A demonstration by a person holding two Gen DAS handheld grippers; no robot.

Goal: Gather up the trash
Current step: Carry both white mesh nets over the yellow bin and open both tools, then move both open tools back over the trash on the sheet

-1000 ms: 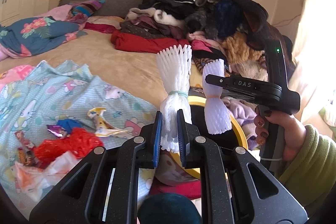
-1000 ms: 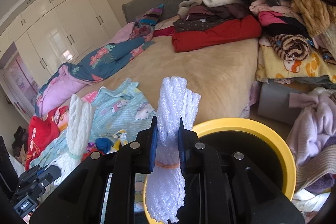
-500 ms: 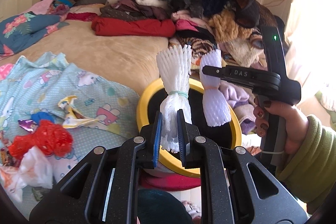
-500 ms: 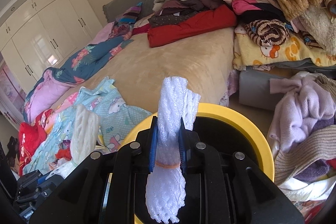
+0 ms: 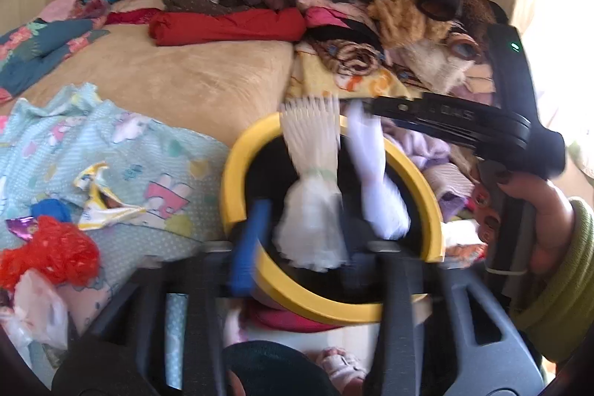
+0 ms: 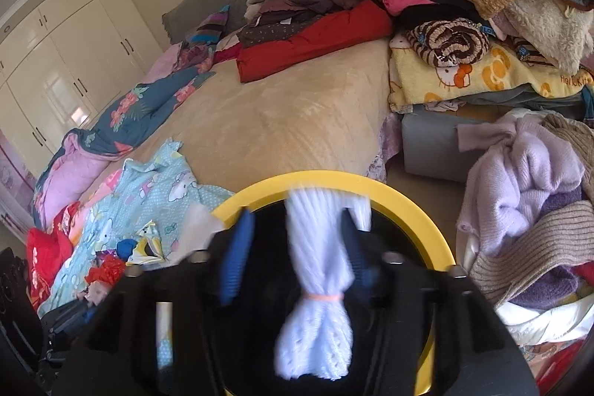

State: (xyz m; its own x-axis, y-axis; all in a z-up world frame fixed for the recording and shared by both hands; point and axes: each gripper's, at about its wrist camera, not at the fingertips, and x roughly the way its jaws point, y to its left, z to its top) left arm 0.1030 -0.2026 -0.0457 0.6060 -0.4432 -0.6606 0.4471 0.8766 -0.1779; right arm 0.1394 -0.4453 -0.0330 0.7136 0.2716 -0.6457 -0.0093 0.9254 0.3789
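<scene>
Both grippers hang over the round, yellow-rimmed bin (image 5: 237, 173), whose inside is black. The left gripper (image 5: 302, 232) has its fingers (image 5: 247, 244) spreading apart, their ribbed blue pads clear of the white foam net bundle (image 5: 312, 206) between them. That bundle is a soft mesh sleeve, fanned into stiff ribs at the top, pinched at the waist by a pale green band, puffed out below; it is blurred and sits over the bin's dark mouth.

The right gripper (image 6: 297, 255) is also opening, its blue-padded fingers (image 6: 234, 258) standing off either side of a second foam net bundle (image 6: 319, 288), a bluish-white knobbly mesh cinched by an orange rubber band, likewise above the bin's opening. A hand (image 5: 519, 210) in an olive knitted sleeve holds the right tool's black handle.

Left of the left fingers, on a pale blue cartoon-print cloth (image 5: 122, 151) on the bed, lie crinkled red netting (image 5: 52, 251), a torn foil wrapper (image 5: 100, 195) and a thin white plastic bag (image 5: 33, 307).
</scene>
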